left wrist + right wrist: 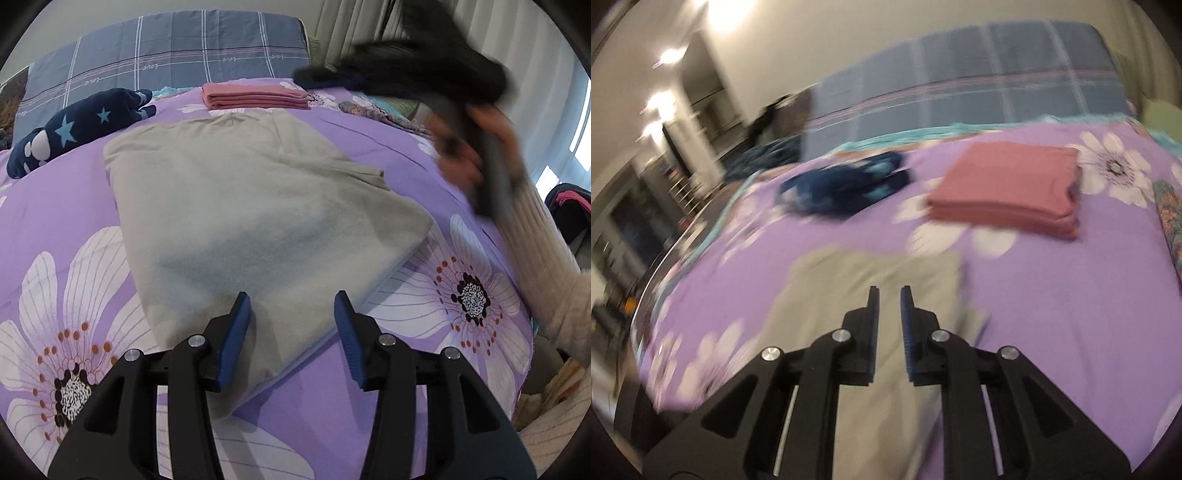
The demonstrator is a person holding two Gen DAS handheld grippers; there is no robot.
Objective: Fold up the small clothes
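Plenty of open purple bedspread (424,177) on the right side of the left wrist view, lower right too. The grey garment (258,221) fills the middle. Far side is more crowded: folded pink stack (255,96) top centre, navy star-print piece (77,125) upper left, plaid pillow (166,48) behind them. A blurred hand (469,147) crosses the upper right.

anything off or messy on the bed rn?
Mostly tidy. The grey garment lies partly folded, its right edge uneven. The navy star-print garment sits crumpled, unfolded, beside the neatly folded pink stack. No spills or damage visible.
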